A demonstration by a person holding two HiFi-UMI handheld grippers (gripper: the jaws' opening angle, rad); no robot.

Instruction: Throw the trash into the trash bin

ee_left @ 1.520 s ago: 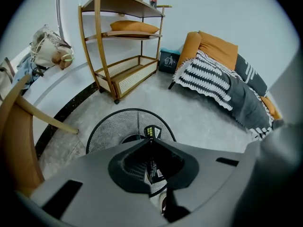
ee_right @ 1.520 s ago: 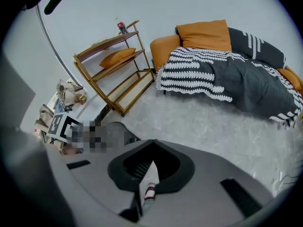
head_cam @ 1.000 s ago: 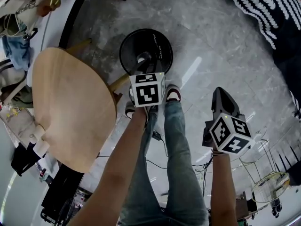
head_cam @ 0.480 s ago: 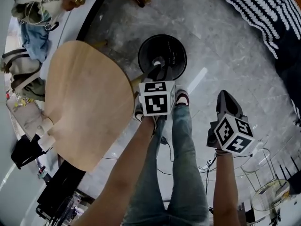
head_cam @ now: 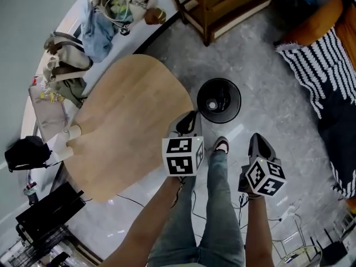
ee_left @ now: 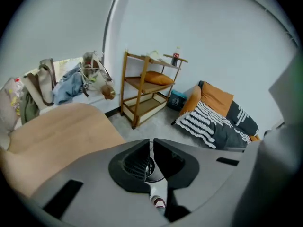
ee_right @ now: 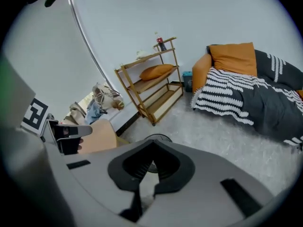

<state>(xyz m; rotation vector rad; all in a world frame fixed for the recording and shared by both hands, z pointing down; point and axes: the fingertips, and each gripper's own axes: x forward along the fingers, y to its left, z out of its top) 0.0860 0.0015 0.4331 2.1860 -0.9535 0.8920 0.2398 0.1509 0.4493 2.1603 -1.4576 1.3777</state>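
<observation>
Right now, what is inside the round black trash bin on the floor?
The round black trash bin holds one small pale item near its bottom, too small to identify. Anything beneath is hidden.

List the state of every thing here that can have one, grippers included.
left gripper, all but shut and empty; its jaws have just been closing.
right gripper, shut, nothing between the jaws.
trash bin, upright on the floor, no lid, a small pale thing at its bottom.
</observation>
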